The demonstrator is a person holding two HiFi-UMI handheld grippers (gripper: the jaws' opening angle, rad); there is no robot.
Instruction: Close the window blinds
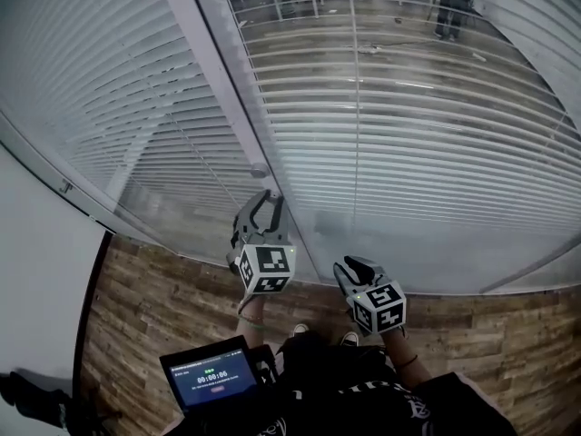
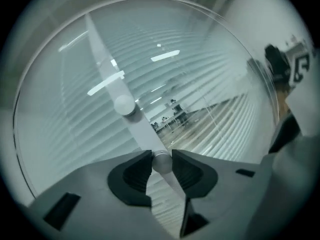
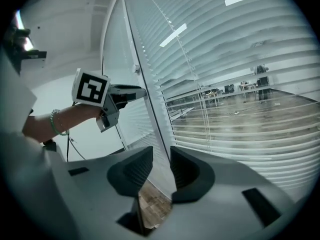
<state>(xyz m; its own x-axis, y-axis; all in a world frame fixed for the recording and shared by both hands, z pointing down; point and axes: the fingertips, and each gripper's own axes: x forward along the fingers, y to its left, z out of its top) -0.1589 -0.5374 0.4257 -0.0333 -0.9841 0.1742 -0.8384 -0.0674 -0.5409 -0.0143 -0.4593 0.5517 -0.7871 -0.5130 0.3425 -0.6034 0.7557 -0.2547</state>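
Right, here is how we see it:

- The blinds (image 1: 418, 125) hang behind the glass (image 1: 408, 243) and fill the head view from 9 o'clock round to 3 o'clock. The slats are tilted enough that we see desks in a room beyond at 12 o'clock.
- A pale post (image 1: 213, 62) runs from 12 o'clock down to the centre and splits the blinds into two panels.
- Our left gripper (image 1: 266, 194) reaches up to that post, just below centre.
- In the left gripper view the left gripper (image 2: 161, 158) has a round metal knob (image 2: 161, 164) between its jaws, and both dark pads (image 2: 136, 173) press on its sides. That is a grip.
- A second knob (image 2: 124, 105) sits on the post at 11 o'clock from the gripped one, apart from the jaws.
- Our right gripper (image 1: 357, 263) hangs at 5 o'clock, near the glass but not on it.
- In the right gripper view the right gripper (image 3: 161, 156) has its jaws a little apart, with nothing between them. Only post and wooden floor (image 3: 152, 204) show through the gap.
- A small lit screen (image 1: 211, 377) sits at 7 o'clock, over the floor.
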